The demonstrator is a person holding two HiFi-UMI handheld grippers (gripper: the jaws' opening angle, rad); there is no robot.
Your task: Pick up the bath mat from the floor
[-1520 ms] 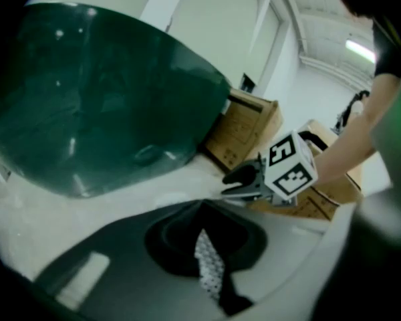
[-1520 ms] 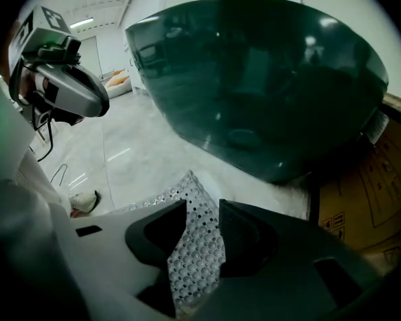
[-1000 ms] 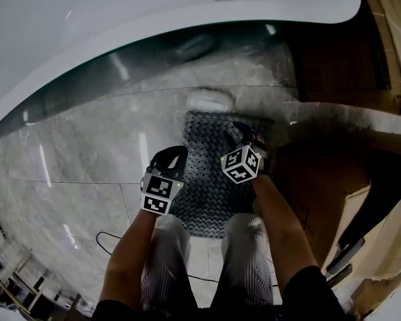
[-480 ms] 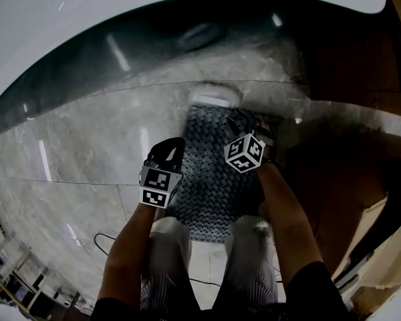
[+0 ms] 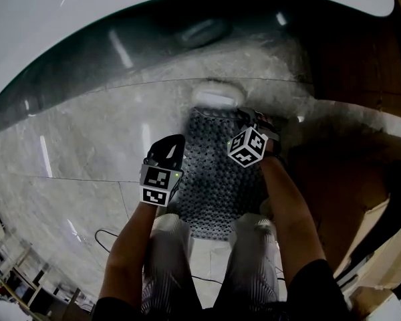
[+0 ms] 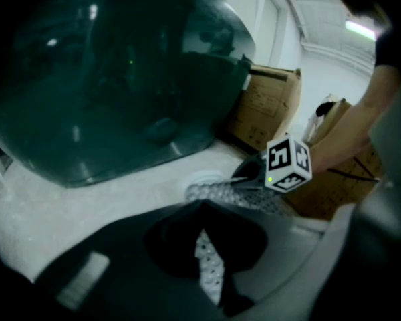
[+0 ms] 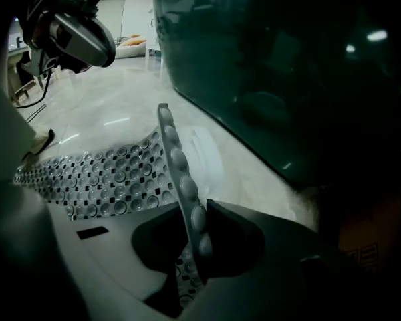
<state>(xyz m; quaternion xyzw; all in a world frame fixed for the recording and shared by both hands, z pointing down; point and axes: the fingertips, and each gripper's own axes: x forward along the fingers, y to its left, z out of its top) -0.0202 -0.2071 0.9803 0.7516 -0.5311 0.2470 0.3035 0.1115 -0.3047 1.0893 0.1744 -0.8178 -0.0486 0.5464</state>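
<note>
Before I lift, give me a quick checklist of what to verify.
1. Right claw on the bath mat: ok, closing with the raised edge between its jaws.
2. Left claw on the mat: ok, a studded strip is pinched.
3. Mat free of the floor: not ok, most lies flat.
4. Knees clear of the mat's near end: cannot tell, they hide it.
5. Bathtub clear of the lift: ok, it stands beyond the mat's far end.

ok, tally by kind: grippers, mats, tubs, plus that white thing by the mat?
Grippers: 2 (left gripper, mat edge between its jaws; right gripper, jaws closing on the opposite edge, which stands up between them)
Bath mat: 1
Bathtub: 1
White round thing at the mat's far end: 1
Total: 5
</note>
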